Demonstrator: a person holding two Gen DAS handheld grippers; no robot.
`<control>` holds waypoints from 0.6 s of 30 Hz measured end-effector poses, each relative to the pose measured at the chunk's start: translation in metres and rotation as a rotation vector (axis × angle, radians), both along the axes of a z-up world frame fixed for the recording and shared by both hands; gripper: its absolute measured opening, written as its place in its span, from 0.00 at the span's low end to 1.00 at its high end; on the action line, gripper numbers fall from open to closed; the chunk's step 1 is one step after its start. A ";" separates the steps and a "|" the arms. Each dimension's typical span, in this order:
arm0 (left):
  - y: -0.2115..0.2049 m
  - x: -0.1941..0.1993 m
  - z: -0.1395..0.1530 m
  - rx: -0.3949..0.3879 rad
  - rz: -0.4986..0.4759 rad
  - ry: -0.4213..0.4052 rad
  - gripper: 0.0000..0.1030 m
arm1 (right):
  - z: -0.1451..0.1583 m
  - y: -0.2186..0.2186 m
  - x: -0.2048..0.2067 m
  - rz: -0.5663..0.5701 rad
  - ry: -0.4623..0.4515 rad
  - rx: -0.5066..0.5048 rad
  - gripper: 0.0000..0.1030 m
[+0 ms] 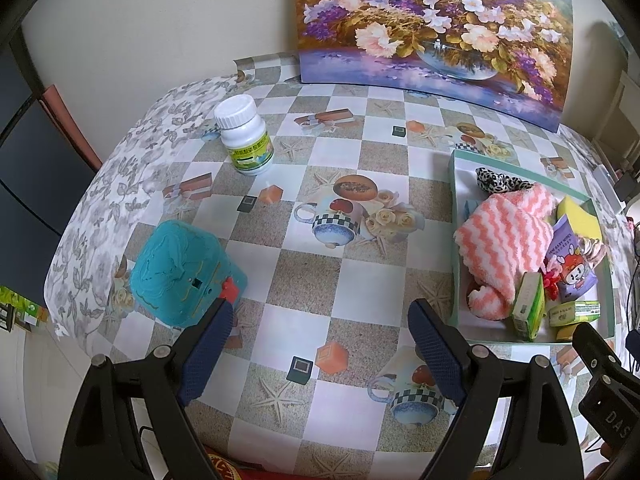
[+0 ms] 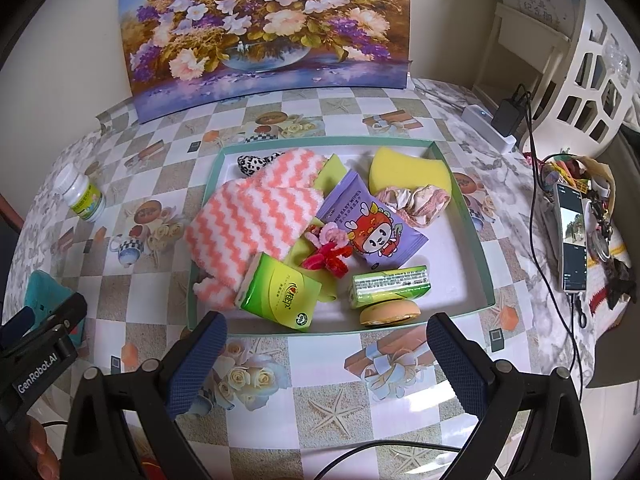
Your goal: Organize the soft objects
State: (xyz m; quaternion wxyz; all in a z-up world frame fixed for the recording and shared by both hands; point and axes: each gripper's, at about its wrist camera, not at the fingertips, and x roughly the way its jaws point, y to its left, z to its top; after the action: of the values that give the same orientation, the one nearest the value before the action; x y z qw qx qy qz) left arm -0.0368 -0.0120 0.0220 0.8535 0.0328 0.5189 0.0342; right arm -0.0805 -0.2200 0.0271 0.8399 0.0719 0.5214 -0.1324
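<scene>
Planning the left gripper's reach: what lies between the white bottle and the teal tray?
Only bare patterned tablecloth between white bottle and teal tray, per the left wrist view.

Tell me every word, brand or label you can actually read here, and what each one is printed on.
"MINI BABY WIPES": purple wipes packet in the green tray.
"GenRobot.AI": black body of the left gripper, seen from the right wrist.
"DAS": black body of the right gripper, seen from the left wrist; cut off.
White bottle: label too small to read.
Green tissue packs: print too blurred.
Round sign on the wall: characters unreadable.
</scene>
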 end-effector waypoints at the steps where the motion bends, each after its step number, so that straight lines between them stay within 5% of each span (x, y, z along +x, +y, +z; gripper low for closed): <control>1: 0.000 0.000 0.000 0.000 0.001 0.000 0.87 | 0.000 0.000 0.000 0.000 0.000 0.000 0.99; 18: 0.000 0.000 -0.001 0.004 0.004 0.005 0.87 | 0.000 0.001 0.000 -0.002 0.001 0.000 0.99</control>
State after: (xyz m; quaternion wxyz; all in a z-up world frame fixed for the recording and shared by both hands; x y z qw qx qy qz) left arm -0.0367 -0.0116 0.0211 0.8519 0.0336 0.5213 0.0368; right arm -0.0806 -0.2191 0.0267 0.8396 0.0721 0.5216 -0.1333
